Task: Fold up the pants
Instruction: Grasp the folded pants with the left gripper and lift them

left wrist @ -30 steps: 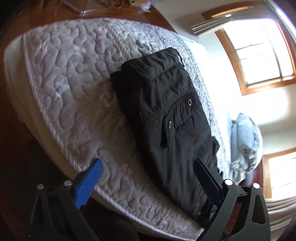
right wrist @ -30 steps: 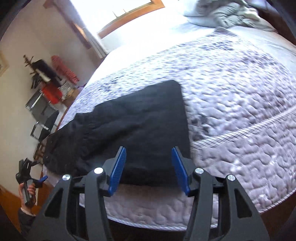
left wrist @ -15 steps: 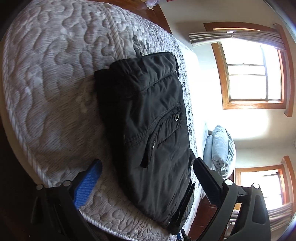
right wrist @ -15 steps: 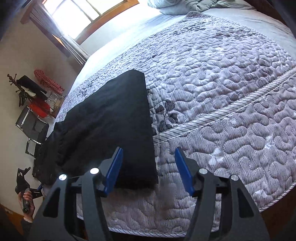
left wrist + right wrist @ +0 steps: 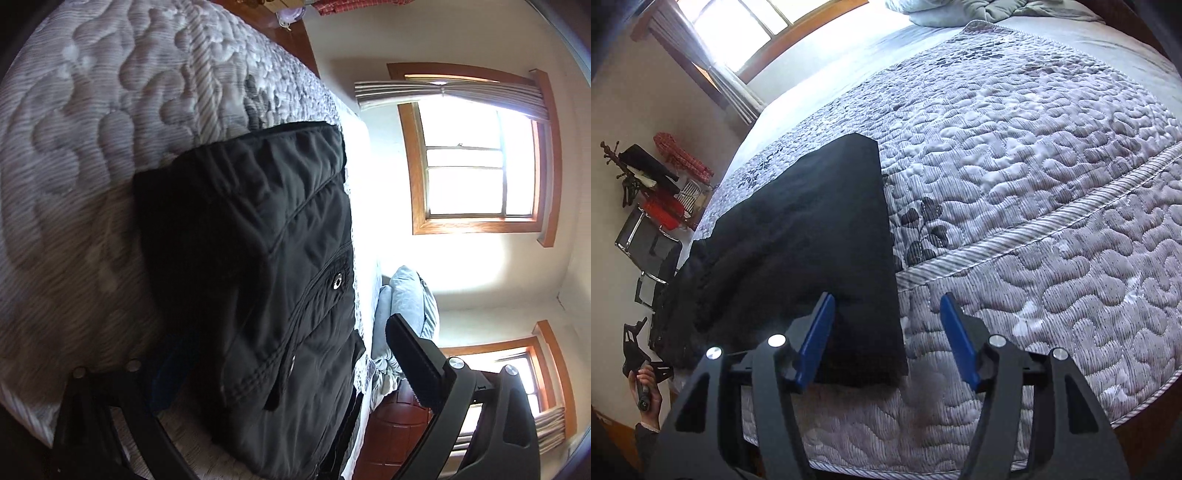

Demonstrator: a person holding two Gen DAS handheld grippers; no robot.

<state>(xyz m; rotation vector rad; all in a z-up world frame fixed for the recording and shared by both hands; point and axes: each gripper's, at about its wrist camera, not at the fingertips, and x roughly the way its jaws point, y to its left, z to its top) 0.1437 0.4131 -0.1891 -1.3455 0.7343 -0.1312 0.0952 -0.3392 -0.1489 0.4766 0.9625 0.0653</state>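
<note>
Black pants (image 5: 258, 266) lie flat along the near edge of the quilted bed. The left wrist view shows the waist end with a snap pocket. My left gripper (image 5: 280, 354) is open, its fingers either side of the waist, low over the fabric. The right wrist view shows the leg-hem end of the pants (image 5: 827, 236). My right gripper (image 5: 886, 332) is open, straddling the near hem corner, with the left finger (image 5: 816, 336) over the cloth and the right finger (image 5: 956, 336) over the quilt.
The grey quilt (image 5: 1052, 184) covers the bed. Pillows and a crumpled blanket (image 5: 979, 11) lie at the head. A chair and clothes rack (image 5: 653, 206) stand by the wall. Windows (image 5: 469, 158) are bright. Wooden floor borders the bed.
My left gripper has moved in close and low over the waist end. My right gripper has slid right along the pants to the hem corner and come closer. Both stayed open.
</note>
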